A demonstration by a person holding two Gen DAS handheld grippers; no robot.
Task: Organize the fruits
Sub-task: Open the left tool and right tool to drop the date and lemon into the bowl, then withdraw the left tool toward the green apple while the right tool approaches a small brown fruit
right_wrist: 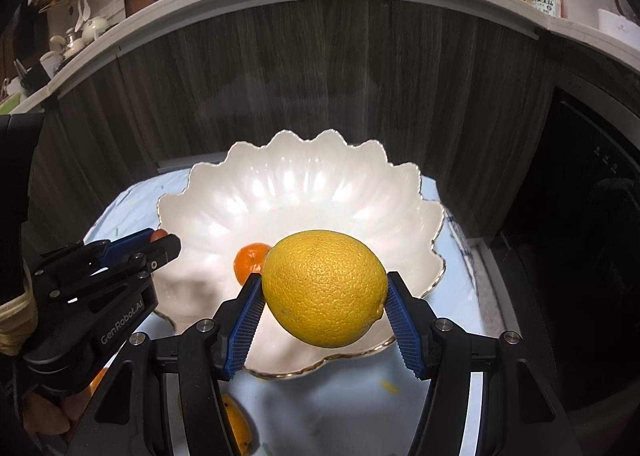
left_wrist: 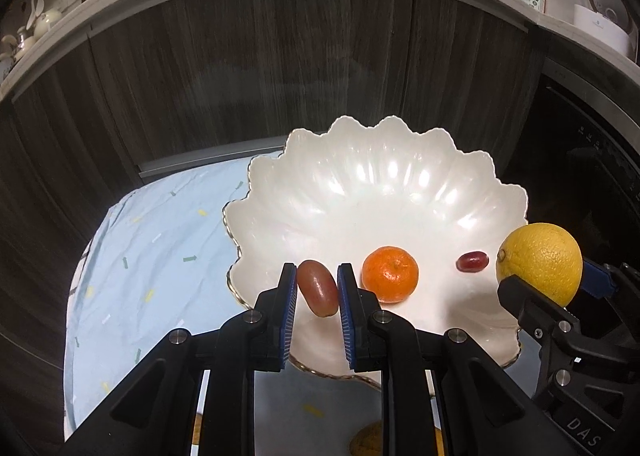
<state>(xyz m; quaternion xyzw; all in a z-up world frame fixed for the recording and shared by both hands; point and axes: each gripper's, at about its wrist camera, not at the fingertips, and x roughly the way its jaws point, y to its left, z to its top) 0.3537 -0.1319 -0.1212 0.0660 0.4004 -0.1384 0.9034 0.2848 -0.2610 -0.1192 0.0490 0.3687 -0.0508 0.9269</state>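
Two fruits were in our claws at once: the left claw (left_wrist: 316,288) was pinched narrow on a reddish grape (left_wrist: 317,292), and the right claw (right_wrist: 324,308) stood half wide, clamped on a yellow lemon (right_wrist: 324,288). Both hung just above the near side of the white scalloped bowl (left_wrist: 360,184), which sat on a pale blue cloth (left_wrist: 152,256) over the surface. A mandarin (left_wrist: 390,274) and a second grape (left_wrist: 473,261) already lay apart on the bowl's floor. We judged the step to be the set-down, with most of the task's fruit either in the bowl or nearly so, though an orange thing at the bottom edge of the right view was too cut off for us to name. To do it well, we thought each fruit should go low, close to the bowl's floor, before the pads eased apart, since the glossy sloping sides would let a dropped grape roll. The lemon needed a bare patch beside the mandarin, not on top of it, and a slow release so that its weight would not knock the smaller fruit about or chip the thin gilded rim (right_wrist: 280,374).
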